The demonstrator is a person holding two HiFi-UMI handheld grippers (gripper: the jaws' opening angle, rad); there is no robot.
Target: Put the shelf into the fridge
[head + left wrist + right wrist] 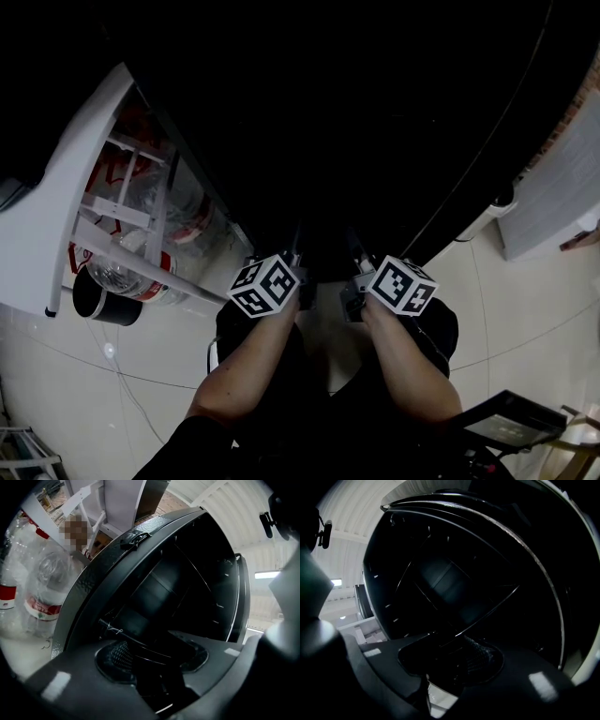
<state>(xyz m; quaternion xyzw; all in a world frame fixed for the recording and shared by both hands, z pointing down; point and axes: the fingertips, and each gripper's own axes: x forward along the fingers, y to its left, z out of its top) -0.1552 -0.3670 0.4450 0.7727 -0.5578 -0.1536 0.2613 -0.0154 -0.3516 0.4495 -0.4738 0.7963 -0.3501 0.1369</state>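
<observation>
My left tongs [154, 660] and right tongs [450, 660] both stand released, jaws spread about the near edge of the shelf [152, 590]. The shelf appears to sit inside the dark fridge [86, 590]. Placement seems done, with only withdrawal left.

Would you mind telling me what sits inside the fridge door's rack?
Clear plastic bottles with red labels stand in the white door rack. Its bars cover parts of them, so their number cannot be told.
</observation>
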